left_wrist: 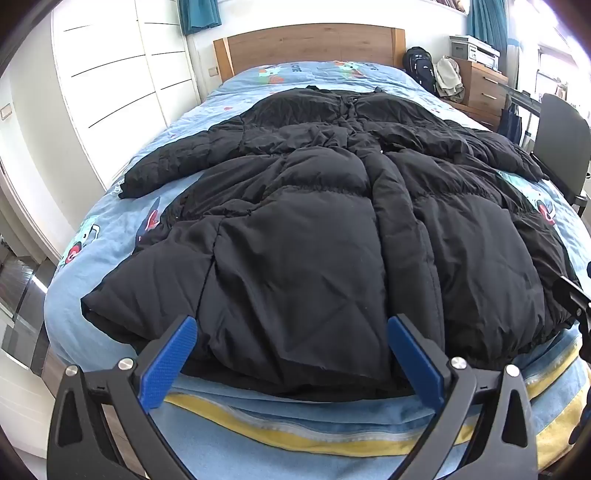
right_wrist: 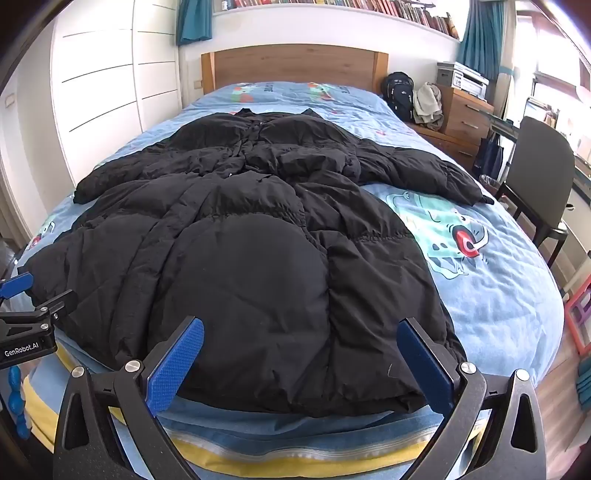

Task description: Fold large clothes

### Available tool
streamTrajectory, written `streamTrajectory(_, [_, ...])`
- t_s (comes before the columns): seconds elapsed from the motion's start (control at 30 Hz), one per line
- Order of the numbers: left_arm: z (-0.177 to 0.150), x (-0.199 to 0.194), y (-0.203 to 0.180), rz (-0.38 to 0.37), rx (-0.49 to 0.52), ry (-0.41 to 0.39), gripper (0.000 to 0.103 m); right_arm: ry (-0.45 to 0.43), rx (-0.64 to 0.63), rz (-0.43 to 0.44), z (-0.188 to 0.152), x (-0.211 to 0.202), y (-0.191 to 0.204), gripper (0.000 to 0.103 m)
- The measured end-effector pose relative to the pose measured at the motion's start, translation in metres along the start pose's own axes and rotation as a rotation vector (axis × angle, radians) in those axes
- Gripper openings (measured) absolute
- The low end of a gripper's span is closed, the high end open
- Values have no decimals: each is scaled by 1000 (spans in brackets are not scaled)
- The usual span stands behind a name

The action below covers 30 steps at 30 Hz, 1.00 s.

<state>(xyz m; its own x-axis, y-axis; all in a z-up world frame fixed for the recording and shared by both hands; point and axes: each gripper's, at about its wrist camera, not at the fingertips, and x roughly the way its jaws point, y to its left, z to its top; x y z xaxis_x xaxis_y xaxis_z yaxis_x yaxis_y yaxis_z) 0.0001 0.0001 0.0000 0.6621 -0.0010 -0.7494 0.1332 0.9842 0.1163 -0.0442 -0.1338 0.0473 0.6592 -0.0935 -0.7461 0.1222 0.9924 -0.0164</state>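
Coat (left_wrist: 314, 229): spread flat on bed (right_wrist: 498, 295), sleeves out, ready for folding.
Left claw (left_wrist: 291, 354): spread, hovering at hem.
Right claw (right_wrist: 301, 360): spread, poised at hem too.

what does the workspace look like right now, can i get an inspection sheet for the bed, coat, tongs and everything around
Surface: bed with a blue cartoon-print cover, wooden headboard at the far end.
Job's things: black puffer coat spread flat, front up, both sleeves out to the sides, hem at the near edge; not yet folded.
Clutter: nothing seen on the bed besides the coat.
Grippers: left tongs open, at the hem; right tongs open, at the hem's right corner; neither holds fabric.
Cables: nothing seen.
Surroundings: white wardrobe left, backpack and wooden dresser with printer right of the headboard, dark chair beside the bed, bookshelf above.
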Motion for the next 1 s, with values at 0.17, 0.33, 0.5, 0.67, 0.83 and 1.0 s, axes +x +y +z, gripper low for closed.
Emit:
streamTrajectory(0.17, [0,1,0,1,0,2,103,-6,3,2,0,-1,0,102])
streamTrajectory(0.33, [-1,0,2,-1,0,9,103,-3,4,4,1,0,-4,102])
streamTrajectory(0.5, [-2,4,2,-1,-1,15,103,-1,8,2,1,1,-2,102])
streamTrajectory(0.67, [-2,4,1,1,-1,16,103,-1,10,3,-1,0,-3,102])
streamTrajectory(0.83, [-3,6,-1,-1,1,19,103,0,10,3,-2,2,-3,102])
streamTrajectory(1.0, [-6,7,-2,-5,-1,20,103,1,9,3,-2,2,-3,102])
